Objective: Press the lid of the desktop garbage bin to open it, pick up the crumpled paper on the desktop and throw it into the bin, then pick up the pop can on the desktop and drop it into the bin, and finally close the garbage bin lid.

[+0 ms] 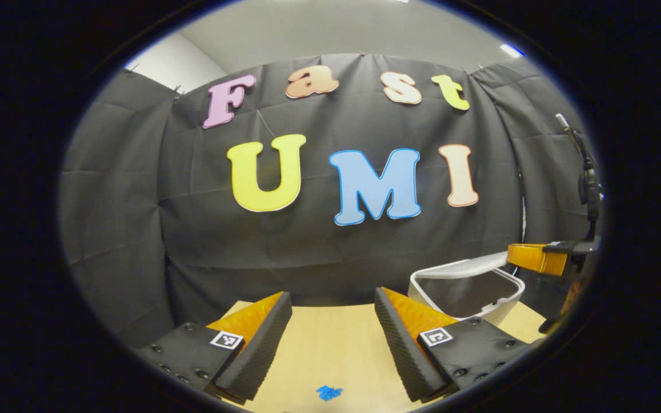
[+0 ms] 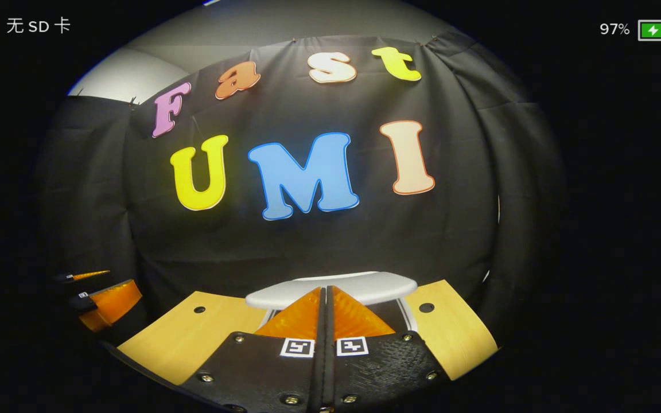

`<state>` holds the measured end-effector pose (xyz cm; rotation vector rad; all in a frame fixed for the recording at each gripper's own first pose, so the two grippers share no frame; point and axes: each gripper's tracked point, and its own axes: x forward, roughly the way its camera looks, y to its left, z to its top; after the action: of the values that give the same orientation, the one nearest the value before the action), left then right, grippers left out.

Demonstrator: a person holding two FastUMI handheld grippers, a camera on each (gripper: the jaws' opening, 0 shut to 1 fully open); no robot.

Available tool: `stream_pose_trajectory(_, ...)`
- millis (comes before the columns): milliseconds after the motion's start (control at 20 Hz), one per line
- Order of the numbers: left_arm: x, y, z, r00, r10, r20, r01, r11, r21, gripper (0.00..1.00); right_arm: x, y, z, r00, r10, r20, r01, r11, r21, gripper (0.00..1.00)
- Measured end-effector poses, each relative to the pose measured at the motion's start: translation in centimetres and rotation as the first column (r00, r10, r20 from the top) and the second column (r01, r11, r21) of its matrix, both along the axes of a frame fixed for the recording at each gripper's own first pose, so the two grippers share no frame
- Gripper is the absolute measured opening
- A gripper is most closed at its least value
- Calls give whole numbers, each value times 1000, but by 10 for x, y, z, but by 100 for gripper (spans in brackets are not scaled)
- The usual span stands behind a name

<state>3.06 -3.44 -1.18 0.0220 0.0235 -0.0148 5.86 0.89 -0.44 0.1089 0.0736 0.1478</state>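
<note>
Presently listed: one desktop garbage bin [image 1: 468, 292], pale, at the lower right of the left gripper view, standing on the light wooden worktop [image 1: 330, 350] near its far edge. Its top is open there, showing a dark interior within a pale rim. In the right gripper view the bin [image 2: 342, 287] sits at lower centre, its pale lid seen as a rounded band directly past the finger ends; whether the fingers touch it cannot be told.

Left gripper [image 1: 333, 312]: at the bottom of the left gripper view, fingers well apart with nothing between them, bare worktop visible in the gap. It is left of the bin and apart from it. A small blue mark [image 1: 329, 393] lies on the worktop at the bottom centre, between the two fingers.

Right gripper [image 2: 326, 298]: at the bottom centre of the right gripper view, fingers pressed together with nothing held. The same gripper [image 1: 543, 258] appears at the right edge of the left gripper view, just above the bin's right rim.

Worktop [image 2: 193, 332]: light wood in the right gripper view, with a dark round hole on each side of the bin.

Left gripper again [image 2: 101, 298]: at the lower left edge of the right gripper view, well apart from the bin.

Crumpled paper and pop can: location cannot be told.
</note>
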Motion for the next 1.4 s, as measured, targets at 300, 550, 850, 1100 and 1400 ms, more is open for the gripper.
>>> stream_pose_trajectory(300, -3, -3, -7, 1000, -16, 8, 16, 1000, -5, 97, -6, -1, -1, 1000, -4, -5, 4, 1000, -17, 0)
stream_pose_trajectory(550, 1, -2, -39, 999, -31, -32, 31, 1000, 1, 97, -16, 4, -1, 1000, 7, -5, -7, 999, -34, 0)
stream_pose_trajectory(850, 0, -1, -114, 990, -59, -129, 59, 998, -9, 95, -28, 6, 1, 1000, 6, -2, -6, 999, -50, 0)
stream_pose_trajectory(1100, -3, 0, -189, 962, -69, -263, 60, 997, -43, 97, -37, 7, -3, 1000, -2, -8, 2, 997, -78, 0)
stream_pose_trajectory(1400, -13, 7, -270, 914, -69, -400, 59, 998, -38, 97, -49, 7, -16, 999, -17, -42, 13, 995, -96, 0)
